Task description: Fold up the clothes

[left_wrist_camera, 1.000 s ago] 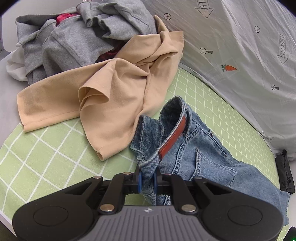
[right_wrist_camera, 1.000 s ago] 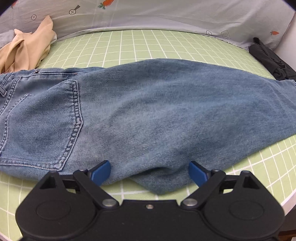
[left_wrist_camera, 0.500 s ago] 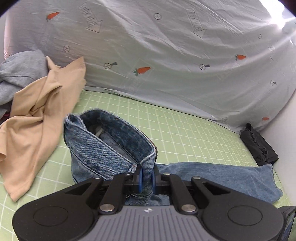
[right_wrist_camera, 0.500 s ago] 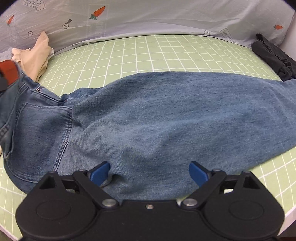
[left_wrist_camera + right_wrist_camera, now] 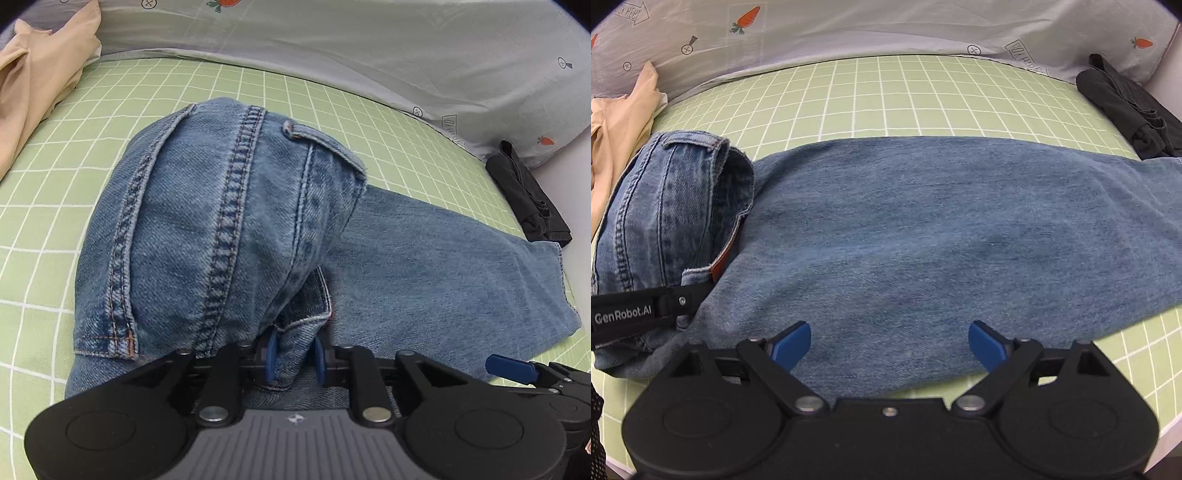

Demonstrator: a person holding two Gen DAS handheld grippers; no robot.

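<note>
Left tongs clamped on jeans waistband, bunched fabric ahead of them. Right tongs spread wide, leg denim between the tips.

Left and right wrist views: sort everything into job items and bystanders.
Job: jeans, waistband pinched in the left gripper; open right gripper over the jeans' near edge.

Bystanders: beige garment, black garment, carrot-print sheet, green grid mat.

Both wrist views low, close, facing forward; share jeans.
</note>
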